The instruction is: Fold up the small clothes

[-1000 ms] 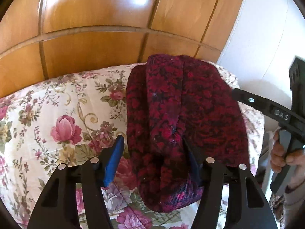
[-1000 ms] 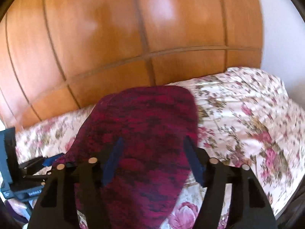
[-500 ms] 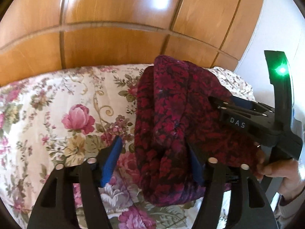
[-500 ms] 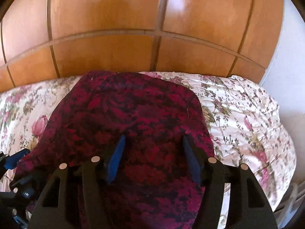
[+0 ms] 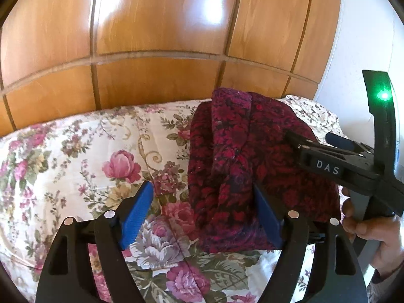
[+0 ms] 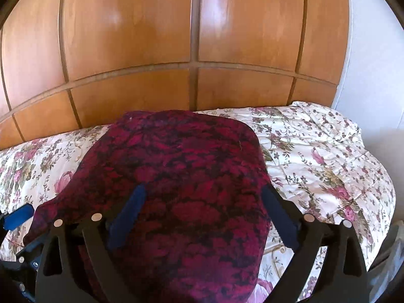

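Both wrist views look down, close, sharing the red garment [image 5: 242, 156] on the floral bedspread [image 6: 315, 151].

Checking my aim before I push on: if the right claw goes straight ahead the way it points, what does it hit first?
Most likely the dark red garment, lying directly beneath the opening right claw; depth is unclear.

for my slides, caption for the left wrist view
Left gripper opening beside a folded dark red patterned garment on a floral bedspread.
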Demonstrator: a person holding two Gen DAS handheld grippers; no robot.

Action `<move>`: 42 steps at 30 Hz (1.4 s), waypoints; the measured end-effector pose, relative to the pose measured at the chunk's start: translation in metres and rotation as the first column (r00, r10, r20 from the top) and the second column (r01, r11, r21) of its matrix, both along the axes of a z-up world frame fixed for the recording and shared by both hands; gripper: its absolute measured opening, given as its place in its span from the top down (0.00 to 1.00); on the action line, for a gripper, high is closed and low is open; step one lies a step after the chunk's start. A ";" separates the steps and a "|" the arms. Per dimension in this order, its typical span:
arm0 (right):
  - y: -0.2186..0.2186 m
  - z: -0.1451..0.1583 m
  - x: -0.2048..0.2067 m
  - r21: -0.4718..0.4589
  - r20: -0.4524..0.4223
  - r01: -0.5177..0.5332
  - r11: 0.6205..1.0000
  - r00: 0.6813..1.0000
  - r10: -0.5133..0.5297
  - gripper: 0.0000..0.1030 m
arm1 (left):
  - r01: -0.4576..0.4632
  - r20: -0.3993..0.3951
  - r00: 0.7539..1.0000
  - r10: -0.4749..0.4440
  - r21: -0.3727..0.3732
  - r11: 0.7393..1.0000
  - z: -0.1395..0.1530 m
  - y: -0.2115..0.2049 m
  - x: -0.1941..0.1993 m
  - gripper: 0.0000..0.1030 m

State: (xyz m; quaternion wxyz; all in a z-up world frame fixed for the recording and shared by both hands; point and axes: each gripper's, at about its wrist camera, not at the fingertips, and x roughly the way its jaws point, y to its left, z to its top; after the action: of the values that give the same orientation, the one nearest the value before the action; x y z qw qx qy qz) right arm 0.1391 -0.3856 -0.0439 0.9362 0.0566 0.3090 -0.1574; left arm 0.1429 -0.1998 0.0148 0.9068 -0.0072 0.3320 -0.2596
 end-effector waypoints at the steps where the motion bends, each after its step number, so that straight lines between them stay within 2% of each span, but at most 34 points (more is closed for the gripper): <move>1: 0.002 0.001 -0.002 -0.008 0.000 0.008 1.000 1.000 -0.008 0.06 | -0.008 0.015 1.000 0.008 0.010 1.000 0.002 0.000 -0.003 0.22; 8: 0.019 0.010 -0.033 -0.022 0.030 0.104 0.994 0.994 -0.104 0.04 | -0.050 0.055 0.997 0.048 0.025 0.998 0.007 0.008 -0.013 0.22; 10: 0.022 0.011 -0.045 -0.017 0.043 0.137 0.990 0.990 -0.136 0.02 | -0.061 0.055 0.997 0.059 0.030 0.998 0.006 0.011 -0.016 0.17; 16: 0.038 0.004 -0.081 0.007 0.052 0.205 0.979 0.977 -0.205 0.02 | -0.100 0.056 0.994 0.098 0.025 0.995 0.004 0.023 -0.026 0.13; 29: 0.070 -0.016 -0.112 -0.005 0.006 0.234 0.972 0.972 -0.234 0.02 | -0.144 0.049 0.989 0.141 0.061 0.988 -0.006 0.047 -0.049 0.11; 33: 0.075 -0.015 -0.119 0.001 0.006 0.245 0.969 0.969 -0.245 0.02 | -0.149 0.065 0.987 0.144 0.062 0.987 -0.006 0.054 -0.056 0.07; 42: 0.086 -0.012 -0.127 0.007 0.014 0.223 0.975 0.975 -0.224 0.02 | -0.152 0.084 0.986 0.146 0.058 0.987 0.000 0.055 -0.062 0.07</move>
State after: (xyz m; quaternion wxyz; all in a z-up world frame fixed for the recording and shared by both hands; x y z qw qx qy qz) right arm 0.0123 -0.3001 -0.0557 0.9147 0.0948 0.2941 -0.2604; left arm 0.0805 -0.1443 0.0149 0.9360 0.0077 0.3023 -0.1803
